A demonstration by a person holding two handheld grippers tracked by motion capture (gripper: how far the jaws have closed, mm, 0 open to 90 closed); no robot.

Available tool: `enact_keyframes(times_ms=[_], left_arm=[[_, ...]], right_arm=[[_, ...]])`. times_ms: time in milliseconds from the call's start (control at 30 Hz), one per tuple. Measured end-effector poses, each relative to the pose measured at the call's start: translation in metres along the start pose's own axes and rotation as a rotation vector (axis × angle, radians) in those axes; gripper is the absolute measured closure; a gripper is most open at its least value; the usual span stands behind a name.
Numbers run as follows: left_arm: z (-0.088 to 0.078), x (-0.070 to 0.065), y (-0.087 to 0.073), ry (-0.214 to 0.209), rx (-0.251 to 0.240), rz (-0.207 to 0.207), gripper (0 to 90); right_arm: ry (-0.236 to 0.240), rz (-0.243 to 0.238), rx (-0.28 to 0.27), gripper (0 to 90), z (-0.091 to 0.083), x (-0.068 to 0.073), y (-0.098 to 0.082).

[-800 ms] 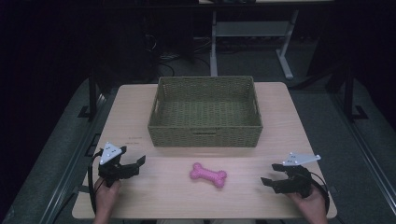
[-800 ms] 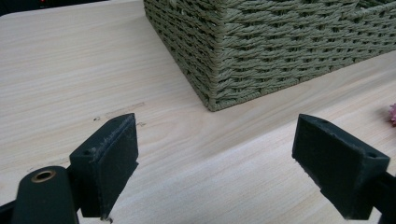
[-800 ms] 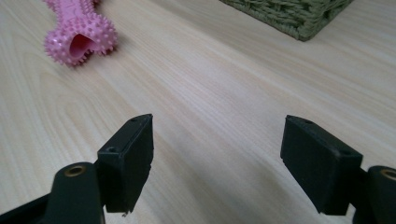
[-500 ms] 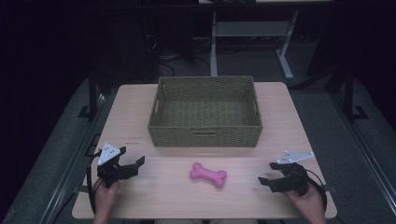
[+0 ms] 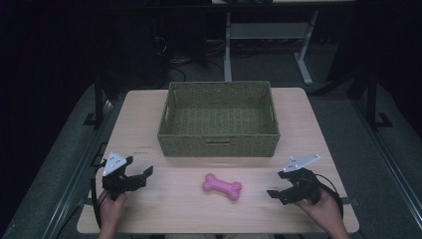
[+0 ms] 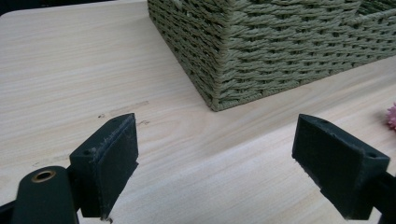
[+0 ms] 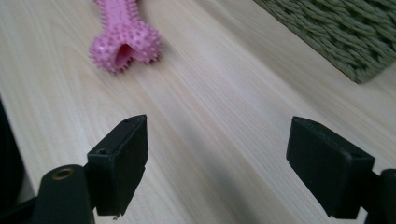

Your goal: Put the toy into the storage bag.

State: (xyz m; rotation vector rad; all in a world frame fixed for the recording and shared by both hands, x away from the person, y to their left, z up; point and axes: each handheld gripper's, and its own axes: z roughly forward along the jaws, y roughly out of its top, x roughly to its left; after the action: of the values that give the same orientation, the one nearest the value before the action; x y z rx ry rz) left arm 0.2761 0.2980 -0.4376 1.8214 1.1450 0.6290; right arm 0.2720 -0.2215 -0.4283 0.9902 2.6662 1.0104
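In the left gripper view, the woven olive-green wicker basket (image 6: 280, 46) runs off the top and right edges, and only a pink sliver of the spiky rubber bone toy (image 6: 391, 116) shows beside it. The right gripper view crops the bone's (image 7: 123, 39) far end and leaves just a basket corner (image 7: 345, 32).

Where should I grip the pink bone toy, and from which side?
Grip the pink bone toy across its narrow middle shaft, probably coming from above with the right gripper, jaws already open. It lies flat on the table; its knobby ends are wider.
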Motion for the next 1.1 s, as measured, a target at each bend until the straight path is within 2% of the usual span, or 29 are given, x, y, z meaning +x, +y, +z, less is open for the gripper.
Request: enact_keyframes(times_ms=[367,533,767,1100], left_arm=[[0.000,0.000,0.000,-0.001,-0.006,0.004,13.9],[0.001,0.002,-0.001,0.005,-0.006,-0.003,13.9],[0.001,0.002,-0.001,0.005,-0.005,-0.003,13.9],[0.002,0.003,-0.001,0.010,-0.001,-0.003,13.9]], right_arm=[[0.074,-0.040,0.057,19.0,0.005,0.006,0.031],[0.102,-0.052,0.070,18.6,0.008,0.008,0.039],[0.109,-0.071,0.097,17.0,0.014,0.010,0.045],[0.137,-0.121,0.128,15.7,0.021,0.018,0.063]])
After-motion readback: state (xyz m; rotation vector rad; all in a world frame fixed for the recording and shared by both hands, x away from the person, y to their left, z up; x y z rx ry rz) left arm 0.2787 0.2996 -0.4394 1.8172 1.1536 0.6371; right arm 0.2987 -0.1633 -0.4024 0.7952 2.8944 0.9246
